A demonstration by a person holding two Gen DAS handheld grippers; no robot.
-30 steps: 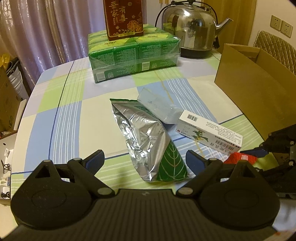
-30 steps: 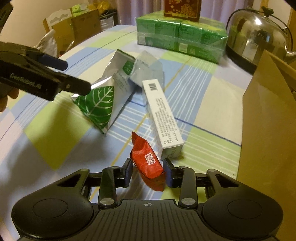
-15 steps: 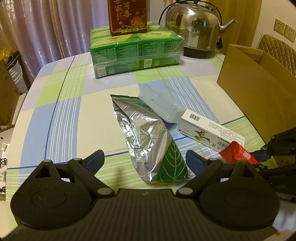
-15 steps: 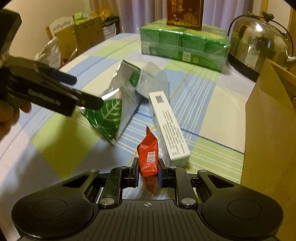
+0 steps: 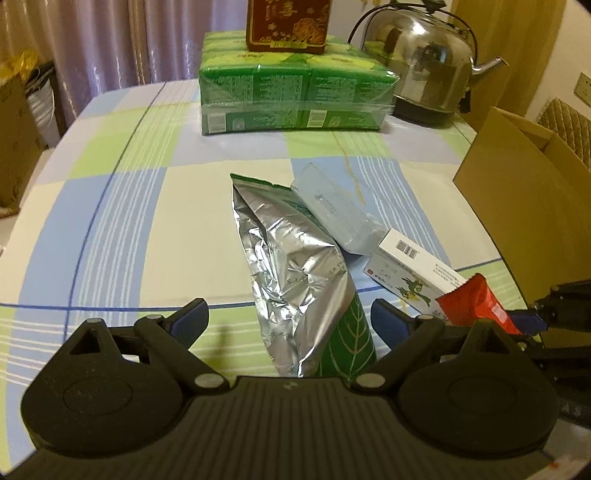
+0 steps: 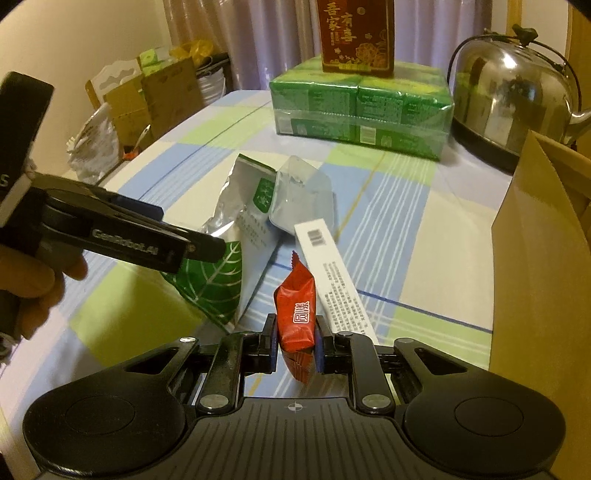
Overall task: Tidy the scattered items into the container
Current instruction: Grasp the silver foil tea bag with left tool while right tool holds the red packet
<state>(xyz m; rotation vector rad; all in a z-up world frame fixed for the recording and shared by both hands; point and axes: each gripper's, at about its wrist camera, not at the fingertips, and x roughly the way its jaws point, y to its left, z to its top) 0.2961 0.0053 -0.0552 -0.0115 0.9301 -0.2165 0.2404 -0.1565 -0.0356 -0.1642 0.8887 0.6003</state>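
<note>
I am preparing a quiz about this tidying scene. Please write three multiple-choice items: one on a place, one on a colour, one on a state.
1. Where does the dark red tin stand?
A. in the cardboard box
B. on the green packs
C. beside the kettle

2. What colour is the packet in the right gripper?
A. red
B. blue
C. white

3. How is the left gripper?
A. shut on the foil bag
B. shut on nothing
C. open

Key: B, the tin rests on the green packs; A, the held packet is red; C, its fingers stand wide apart above the foil bag.

Pretty clearly someone's home dining room: checked blue-green tablecloth [image 5: 147, 206], shiny steel kettle [image 5: 421, 62] behind it, pale purple curtains [image 5: 110, 48] behind that.
</note>
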